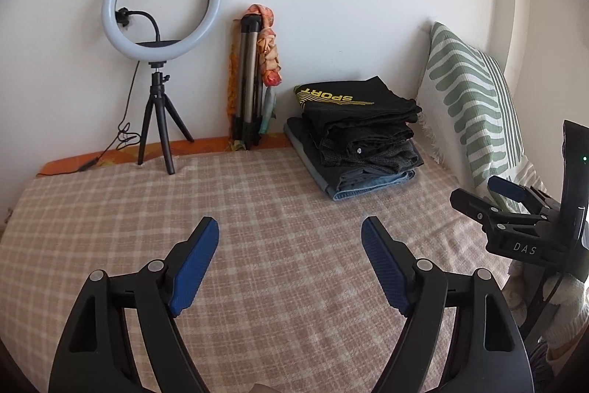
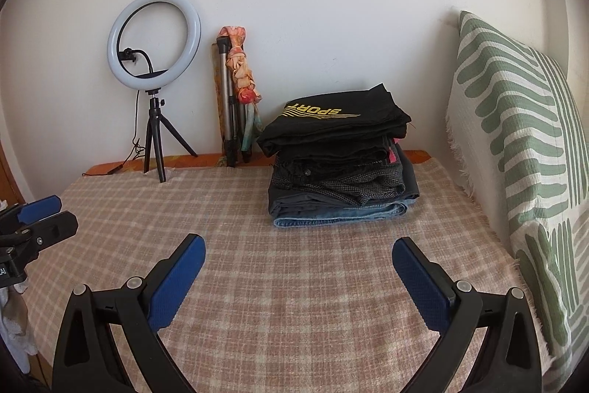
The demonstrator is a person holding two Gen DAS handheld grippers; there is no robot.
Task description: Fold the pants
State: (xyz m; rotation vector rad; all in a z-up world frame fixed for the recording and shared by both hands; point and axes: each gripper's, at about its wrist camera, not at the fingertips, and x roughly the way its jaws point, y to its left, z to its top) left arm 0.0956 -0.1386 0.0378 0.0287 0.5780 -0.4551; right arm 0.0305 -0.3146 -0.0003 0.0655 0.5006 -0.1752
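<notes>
Left gripper (image 1: 290,262) and right gripper (image 2: 298,279) both gape apart, empty, over the bare checked blanket (image 2: 294,282). Pants sit folded in a stack (image 2: 338,168) mid-frame by the wall. Risk: grabbing the SPORT pants (image 2: 331,120) on top could drag the whole stack over or pinch several layers.

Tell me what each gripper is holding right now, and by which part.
Nothing is held. The left gripper and right gripper both have open jaws over the blanket; the folded stack lies untouched.

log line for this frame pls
left gripper: open, empty | right gripper: open, empty | pants stack: folded, on bed, untouched
</notes>
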